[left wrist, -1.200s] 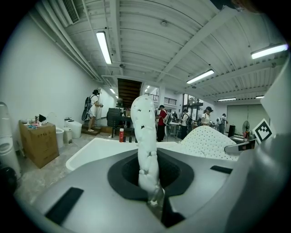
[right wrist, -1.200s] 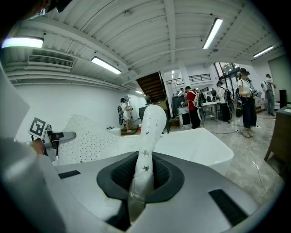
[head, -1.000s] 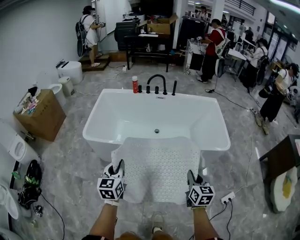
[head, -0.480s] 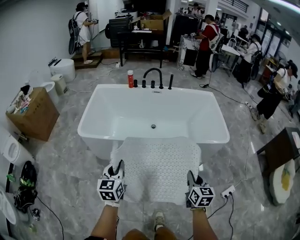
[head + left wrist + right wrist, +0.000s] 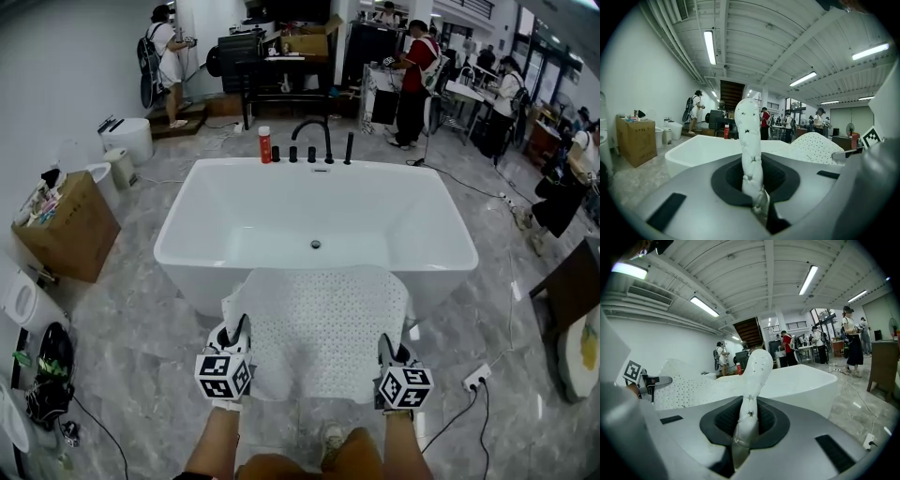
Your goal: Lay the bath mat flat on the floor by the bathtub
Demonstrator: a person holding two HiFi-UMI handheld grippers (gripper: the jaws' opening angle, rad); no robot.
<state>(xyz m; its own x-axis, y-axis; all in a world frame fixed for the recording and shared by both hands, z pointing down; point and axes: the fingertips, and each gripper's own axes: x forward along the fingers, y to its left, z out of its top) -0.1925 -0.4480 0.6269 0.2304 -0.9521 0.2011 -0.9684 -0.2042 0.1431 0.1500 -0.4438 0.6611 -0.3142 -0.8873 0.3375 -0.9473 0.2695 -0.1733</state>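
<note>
Right now both grippers are clamped on the bath mat. The left gripper has narrow jaws on the near-left corner, and the right gripper has narrow jaws on the near-right corner (the mat edge stands up between the jaws in both gripper views). The mat's far end lies over the near rim of the bathtub. The rest is held up above the floor, not flat.

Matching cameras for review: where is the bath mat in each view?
Head view: bath mat lower centre, from bathtub rim down to left gripper and right gripper.
Left gripper view: clamped corner at centre, the rest at right.
Right gripper view: clamped corner at centre, the rest at left.
Shared landmark: red bottle at the tub's far edge.
</note>
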